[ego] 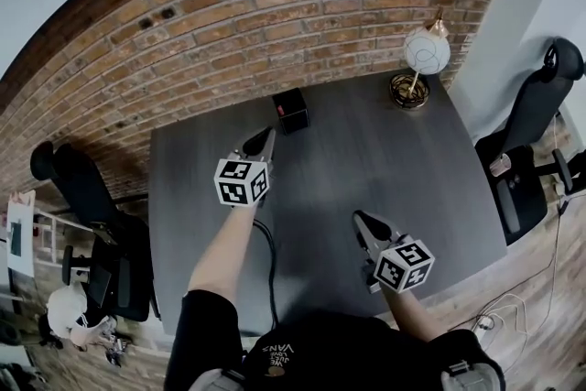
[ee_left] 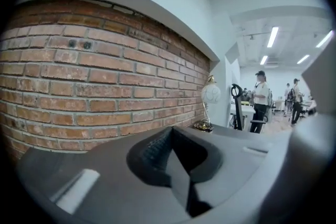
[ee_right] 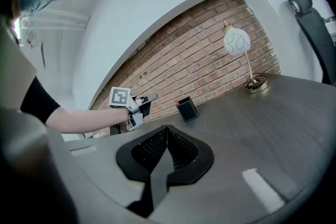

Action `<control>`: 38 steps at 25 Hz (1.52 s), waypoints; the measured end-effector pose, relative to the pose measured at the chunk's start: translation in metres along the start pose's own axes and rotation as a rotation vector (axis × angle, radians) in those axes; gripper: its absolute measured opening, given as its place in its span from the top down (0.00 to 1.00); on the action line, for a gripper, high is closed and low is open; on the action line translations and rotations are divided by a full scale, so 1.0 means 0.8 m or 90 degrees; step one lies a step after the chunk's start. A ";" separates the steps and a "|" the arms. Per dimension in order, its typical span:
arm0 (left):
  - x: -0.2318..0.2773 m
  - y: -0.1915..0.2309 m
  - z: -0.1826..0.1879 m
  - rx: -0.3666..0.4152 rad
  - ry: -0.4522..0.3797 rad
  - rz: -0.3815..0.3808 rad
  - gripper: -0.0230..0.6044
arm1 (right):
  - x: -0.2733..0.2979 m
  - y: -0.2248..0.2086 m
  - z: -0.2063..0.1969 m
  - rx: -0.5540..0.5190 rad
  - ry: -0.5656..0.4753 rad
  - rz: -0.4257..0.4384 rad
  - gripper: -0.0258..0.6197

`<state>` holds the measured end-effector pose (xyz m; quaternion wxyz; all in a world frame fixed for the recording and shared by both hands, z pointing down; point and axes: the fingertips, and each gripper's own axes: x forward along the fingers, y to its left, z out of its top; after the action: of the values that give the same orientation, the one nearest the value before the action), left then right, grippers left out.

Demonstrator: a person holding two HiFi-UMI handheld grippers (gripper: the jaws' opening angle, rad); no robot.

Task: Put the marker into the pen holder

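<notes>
A black square pen holder (ego: 292,111) stands at the back of the dark grey table (ego: 366,160), close to the brick wall. A small red tip, the marker (ego: 281,110), shows at its left rim. My left gripper (ego: 260,142) hovers just short of the holder, its jaws shut with nothing between them. My right gripper (ego: 365,222) is nearer the front edge, also shut and empty. The right gripper view shows the pen holder (ee_right: 187,109), the marker's red tip (ee_right: 176,104) at its rim and the left gripper (ee_right: 148,97). The left gripper view shows only its own shut gripper (ee_left: 170,131) and the wall.
A globe lamp (ego: 424,53) on a brass base stands at the table's back right corner. Black office chairs flank the table at the left (ego: 81,186) and the right (ego: 531,128). A cable (ego: 270,270) runs over the front edge. People stand far off (ee_left: 261,97).
</notes>
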<state>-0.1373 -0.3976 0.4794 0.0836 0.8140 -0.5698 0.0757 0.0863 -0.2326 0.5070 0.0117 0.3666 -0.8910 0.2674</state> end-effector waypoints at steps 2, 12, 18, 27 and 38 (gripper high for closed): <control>-0.017 -0.009 0.005 0.002 -0.008 -0.010 0.88 | -0.004 0.008 0.001 -0.002 -0.006 -0.002 0.96; -0.110 -0.051 0.012 0.021 -0.042 -0.047 0.88 | -0.022 0.055 -0.007 -0.013 -0.027 -0.007 0.96; -0.169 -0.064 0.004 0.015 -0.056 -0.059 0.88 | -0.028 0.085 -0.016 -0.021 -0.033 -0.006 0.96; -0.252 -0.082 -0.016 -0.021 -0.071 -0.075 0.88 | -0.032 0.127 -0.034 -0.034 -0.039 -0.008 0.96; -0.326 -0.094 -0.053 -0.020 -0.071 -0.079 0.88 | -0.031 0.169 -0.068 -0.023 -0.051 -0.013 0.96</control>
<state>-0.1564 -0.1244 0.4598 0.0689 0.8495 -0.5229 0.0157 0.0053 -0.1104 0.4849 -0.0147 0.3860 -0.8916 0.2365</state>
